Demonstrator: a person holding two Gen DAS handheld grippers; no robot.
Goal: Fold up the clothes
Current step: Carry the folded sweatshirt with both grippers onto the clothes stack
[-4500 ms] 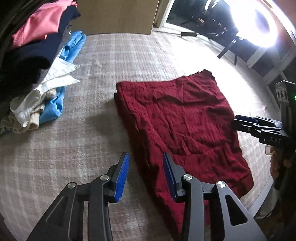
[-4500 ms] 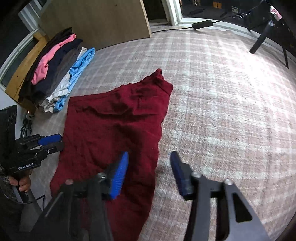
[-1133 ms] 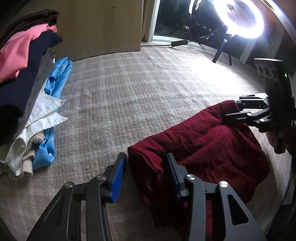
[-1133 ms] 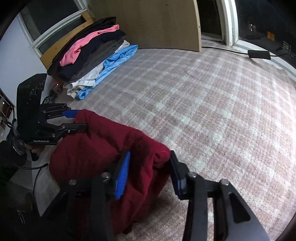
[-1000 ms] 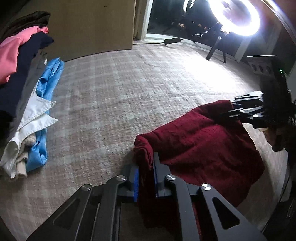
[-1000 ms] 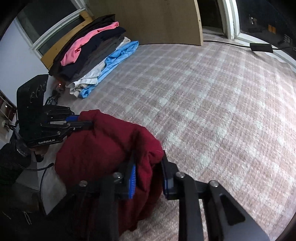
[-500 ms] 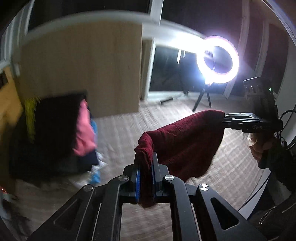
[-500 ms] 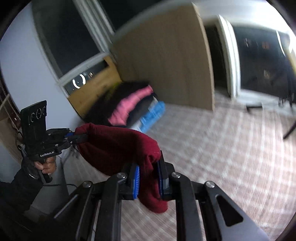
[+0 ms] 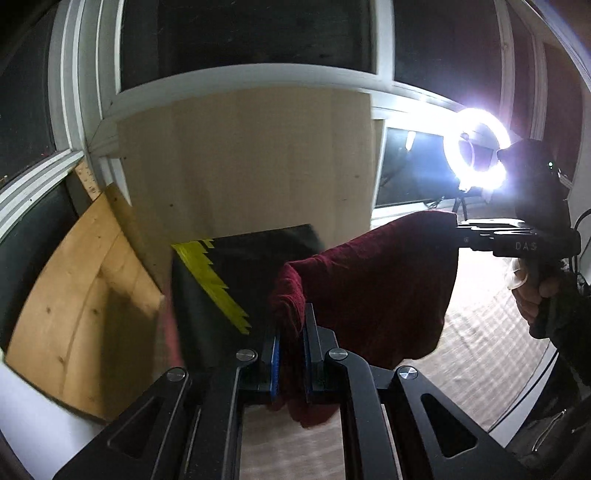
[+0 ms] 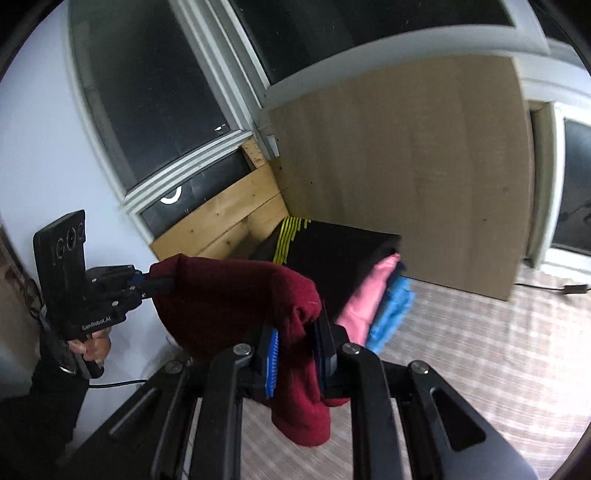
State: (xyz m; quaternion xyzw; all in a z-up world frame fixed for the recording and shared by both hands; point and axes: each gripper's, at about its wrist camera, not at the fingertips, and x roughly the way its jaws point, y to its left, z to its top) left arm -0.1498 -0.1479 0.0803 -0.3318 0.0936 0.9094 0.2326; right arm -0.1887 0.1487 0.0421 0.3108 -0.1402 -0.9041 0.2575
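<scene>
— How's the light from where I'm holding these?

— Dim room, dark window panes (image 9: pixel 240 33). My left view looks straight at a ring light (image 9: pixel 476 147), which blows out white and spills glare over the plaid carpet (image 9: pixel 476 332) beneath it.

— And sharpness?

— Soft. The clothes pile (image 10: pixel 380 299) and the carpet smear with blur; the wooden boards (image 9: pixel 77 295) sit in shadow. Window frames bow near the edges, and the corners go black.
</scene>
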